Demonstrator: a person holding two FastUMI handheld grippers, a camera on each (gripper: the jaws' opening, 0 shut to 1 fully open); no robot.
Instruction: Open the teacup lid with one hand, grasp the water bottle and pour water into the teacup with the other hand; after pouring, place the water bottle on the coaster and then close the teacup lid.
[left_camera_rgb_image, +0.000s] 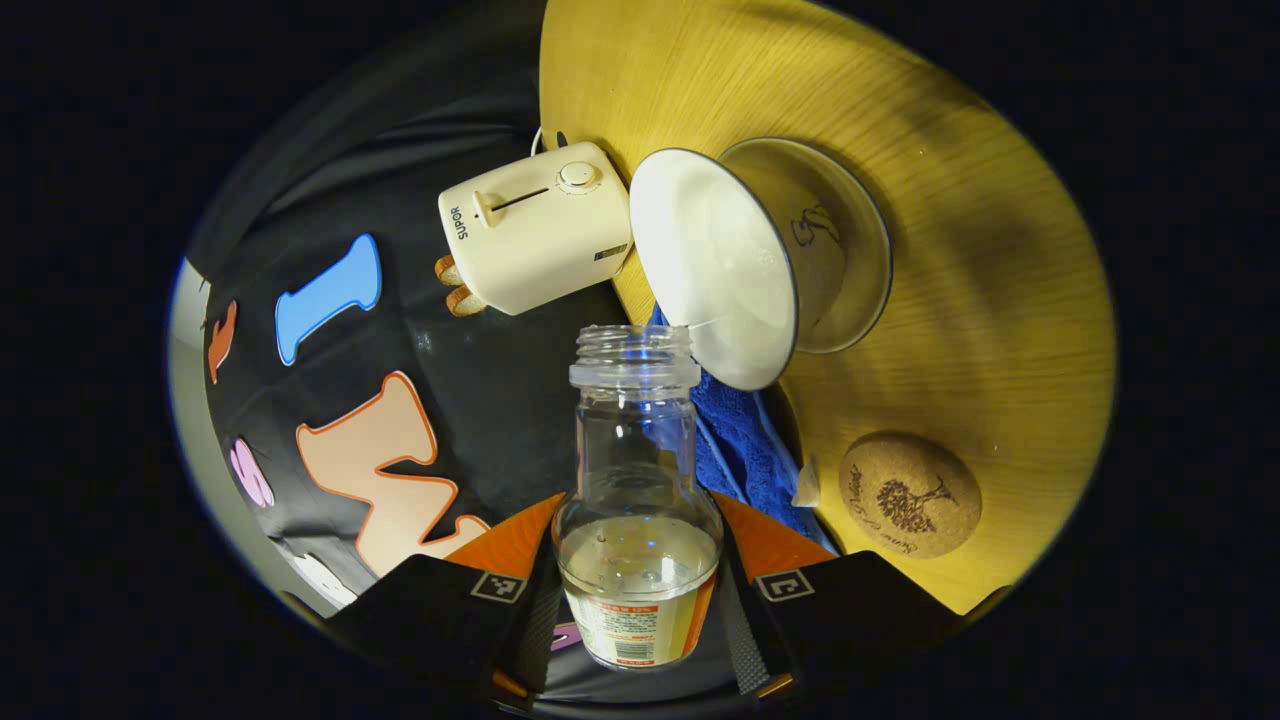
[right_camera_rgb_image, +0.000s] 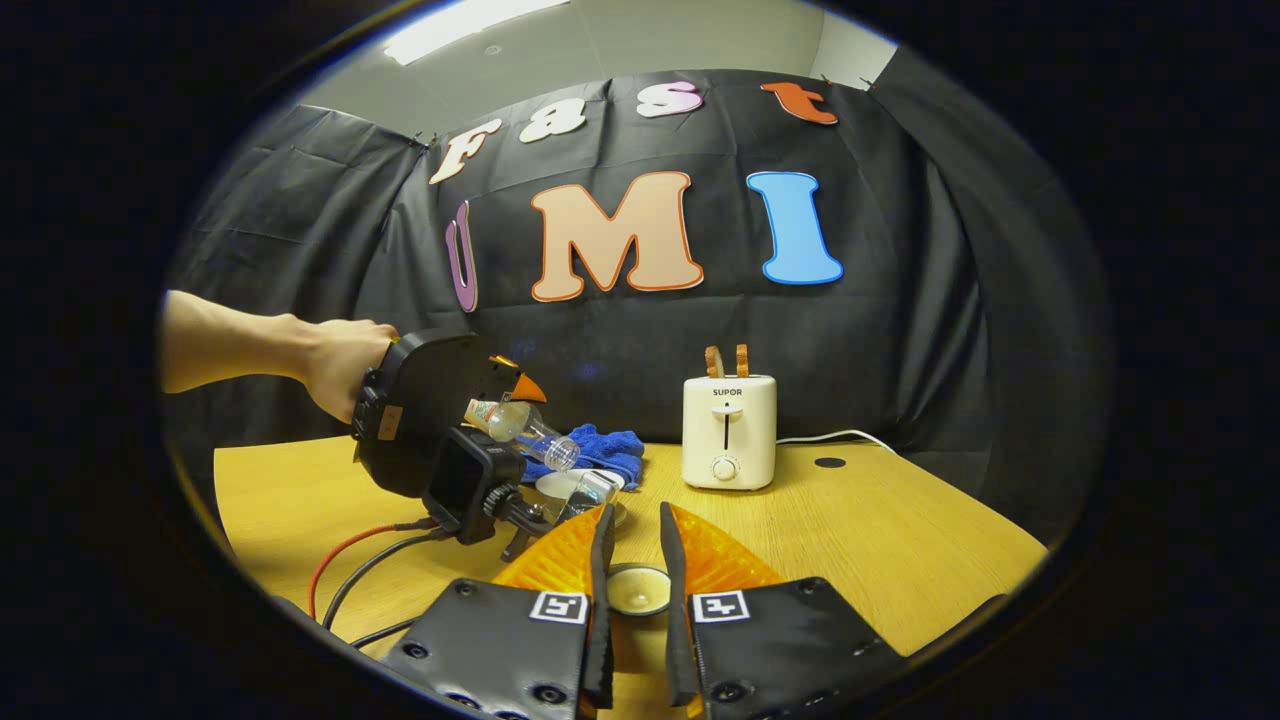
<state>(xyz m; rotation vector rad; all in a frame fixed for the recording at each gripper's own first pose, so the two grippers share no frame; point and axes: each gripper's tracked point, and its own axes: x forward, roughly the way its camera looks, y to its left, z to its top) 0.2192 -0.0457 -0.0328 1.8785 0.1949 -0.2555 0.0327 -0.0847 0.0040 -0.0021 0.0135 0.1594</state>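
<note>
- Left claw (left_camera_rgb_image: 638, 590) clamped on the water bottle (left_camera_rgb_image: 638, 480), tipped mouth-first toward the teacup (left_camera_rgb_image: 720, 265).
- Bottle's long axis aimed just short of the cup's rim.
- Right claw (right_camera_rgb_image: 632, 590) closed on the teacup lid (right_camera_rgb_image: 637, 588), held off the worktop (right_camera_rgb_image: 900, 540).
- Coaster (left_camera_rgb_image: 908, 494) beside the cup, nearer the left claw.

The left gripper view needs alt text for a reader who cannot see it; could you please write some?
The left claw grips an uncapped water bottle, tipped with its mouth at the rim of an open white teacup on its saucer. A cork coaster, blue cloth and cream toaster sit on the wooden table.
</note>
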